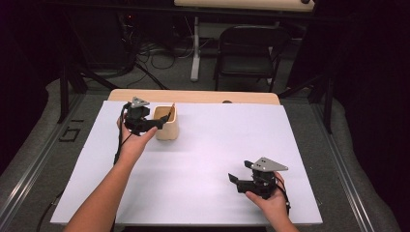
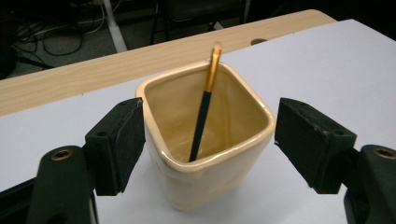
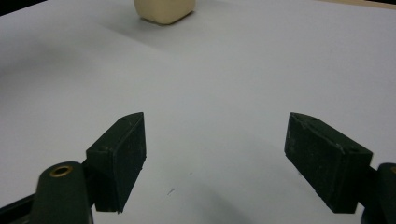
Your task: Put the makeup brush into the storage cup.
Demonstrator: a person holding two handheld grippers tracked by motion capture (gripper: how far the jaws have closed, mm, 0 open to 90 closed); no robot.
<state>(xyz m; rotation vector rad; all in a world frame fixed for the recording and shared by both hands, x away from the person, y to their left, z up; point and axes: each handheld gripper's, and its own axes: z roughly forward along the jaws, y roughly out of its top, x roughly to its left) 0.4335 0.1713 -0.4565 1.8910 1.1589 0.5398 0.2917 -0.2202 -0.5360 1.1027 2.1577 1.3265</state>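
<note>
Your left gripper (image 2: 205, 140) stands spread wide at the cream square cup (image 2: 205, 140) on the far left of the white sheet (image 1: 217, 145), one jaw on each side of it. The left jaw sits right against the cup's wall, though contact cannot be confirmed; the right jaw stands just clear. Nothing is grasped. A slim black brush with a gold ferrule (image 2: 205, 105) leans inside the cup, its tip resting on the far rim.

Your right gripper (image 1: 239, 180) waits near the front right of the sheet, well apart from the cup, jaws released and empty over bare paper.

The risk lies in the closing. The cup looks glazed and smooth, and its walls appear to taper downward, so a squeeze set high or off-centre could let it slip or twist. A push from one jaw before the other meets could slide it across the sheet towards the wooden table edge (image 2: 93, 70) beyond. Any tilt would likely send the loosely leaning brush swinging or spilling out. Close evenly, low on the walls, and keep the cup upright.
</note>
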